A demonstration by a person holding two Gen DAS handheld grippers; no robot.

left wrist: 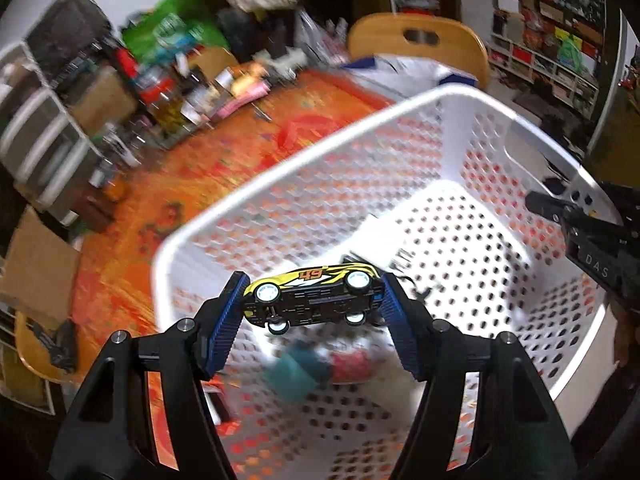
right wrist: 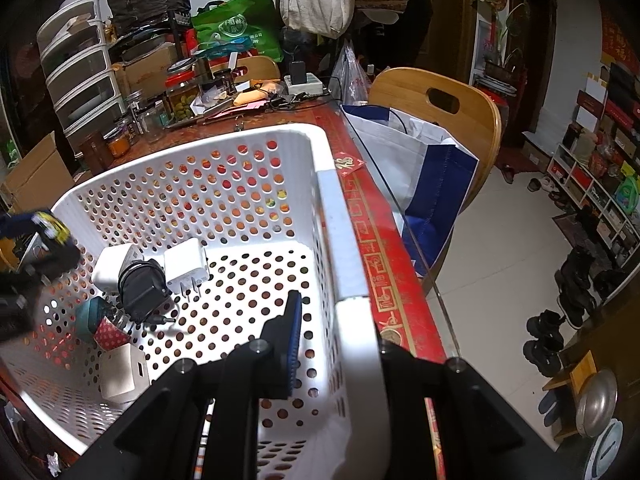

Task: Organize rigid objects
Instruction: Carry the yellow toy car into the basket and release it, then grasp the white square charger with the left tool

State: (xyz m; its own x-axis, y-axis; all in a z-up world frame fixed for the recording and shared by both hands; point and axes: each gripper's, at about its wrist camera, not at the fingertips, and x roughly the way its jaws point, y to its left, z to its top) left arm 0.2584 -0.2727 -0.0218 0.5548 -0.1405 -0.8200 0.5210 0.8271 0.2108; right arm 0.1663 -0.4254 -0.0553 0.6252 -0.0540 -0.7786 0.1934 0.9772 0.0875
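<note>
- Cluttered room: red-orange patterned counter (right wrist: 370, 216), wooden chair (right wrist: 452, 100) at its far edge with a blue-and-white bag (right wrist: 420, 160) on the seat; shelving along the right wall.
- Back of the counter crowded: glass jars (right wrist: 182, 94), green bag (right wrist: 236, 30), stacked plastic drawers (right wrist: 80, 64), cardboard box (right wrist: 36, 172).
- White perforated basket (left wrist: 304, 152) sits on the counter near its right edge.
- Left tool (left wrist: 312, 300) clamped end to end on a yellow-and-black toy car (left wrist: 314, 294), numbered 49, wheels facing the camera, held in the air over the basket's interior.
- Basket floor already holds two white plug adapters (right wrist: 186, 264), a black adapter with coiled cord (right wrist: 140, 290), a teal item (right wrist: 88, 320), a red dotted cup (right wrist: 110, 334), and a white block (right wrist: 122, 374).
- Right tool (right wrist: 332, 344) closed across the basket's near right wall, one finger inside, one outside.
- Left-wrist view blurred away from the car.
</note>
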